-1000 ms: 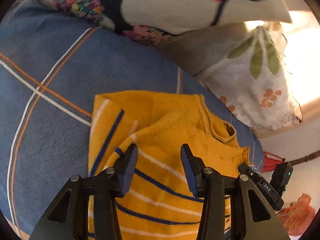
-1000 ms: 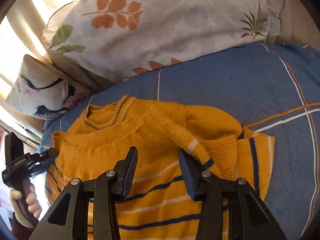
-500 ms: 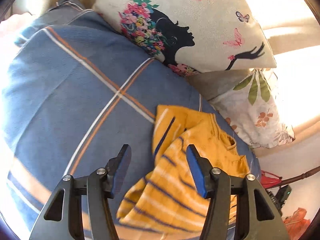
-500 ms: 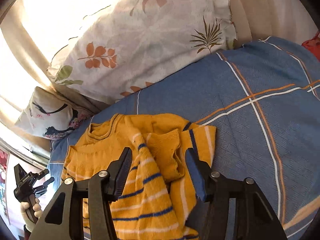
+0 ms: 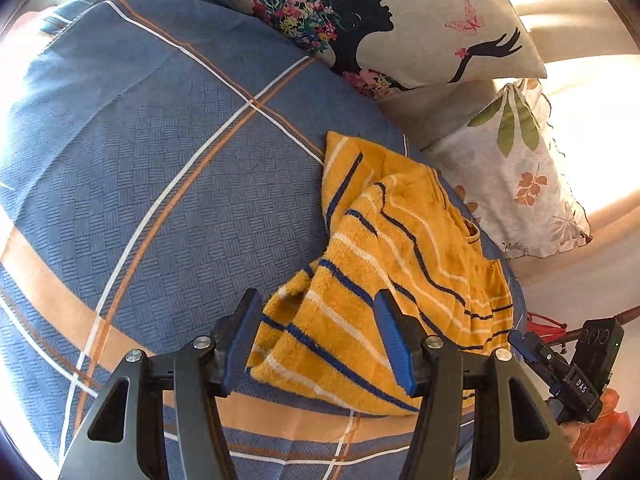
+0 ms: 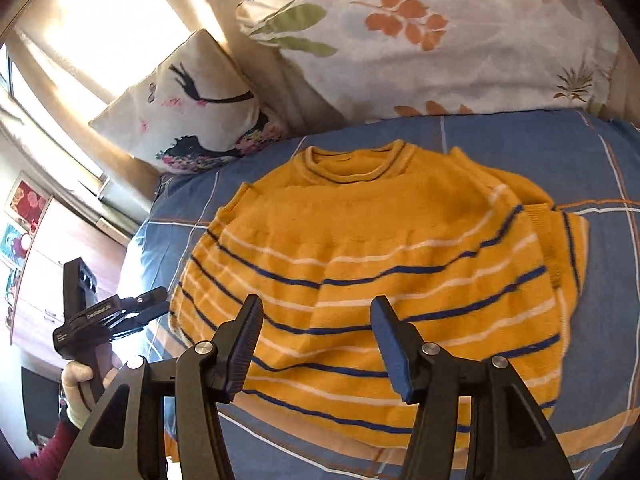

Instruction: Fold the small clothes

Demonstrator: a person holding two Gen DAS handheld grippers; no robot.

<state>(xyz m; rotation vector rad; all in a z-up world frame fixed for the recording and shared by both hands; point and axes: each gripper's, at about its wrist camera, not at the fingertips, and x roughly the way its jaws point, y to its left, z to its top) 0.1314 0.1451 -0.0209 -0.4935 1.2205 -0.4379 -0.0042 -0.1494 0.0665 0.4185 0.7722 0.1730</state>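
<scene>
Your right tool (image 6: 316, 344) faces the yellow striped sweater (image 6: 372, 264) hem-first, its collar-to-hem axis running straight away from you on the bed (image 6: 608, 312), so this hand is nearer. Both jaws are spread and pinching nothing. Your left tool (image 5: 320, 336), also spread and empty, has the sweater just ahead and off to its right.
</scene>
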